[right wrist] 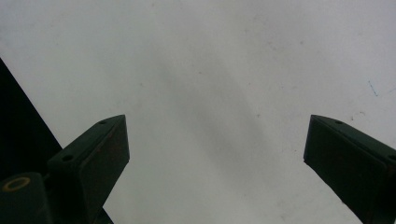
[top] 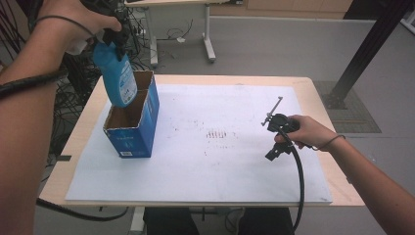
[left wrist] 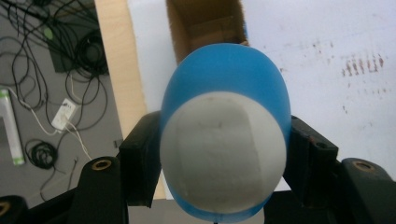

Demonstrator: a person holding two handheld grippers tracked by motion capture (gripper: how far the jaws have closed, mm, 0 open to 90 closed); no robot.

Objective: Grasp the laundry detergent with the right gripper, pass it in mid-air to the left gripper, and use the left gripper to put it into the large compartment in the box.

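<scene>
A blue bottle (top: 119, 78) with a white cap and pale label hangs tilted, its base dipping into the open top of a blue cardboard box (top: 132, 128) standing upright at the table's left.

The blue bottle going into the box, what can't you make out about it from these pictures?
- Label print on the blue bottle: too small and blurred in the high view.
- Its lower end: hidden by the wall of the cardboard box in the high view.
- Its body: in the left gripper view, hidden behind its own pale top.
- Box floor: in shadow.
- Left gripper: jaws clamp the bottle's sides.
</scene>
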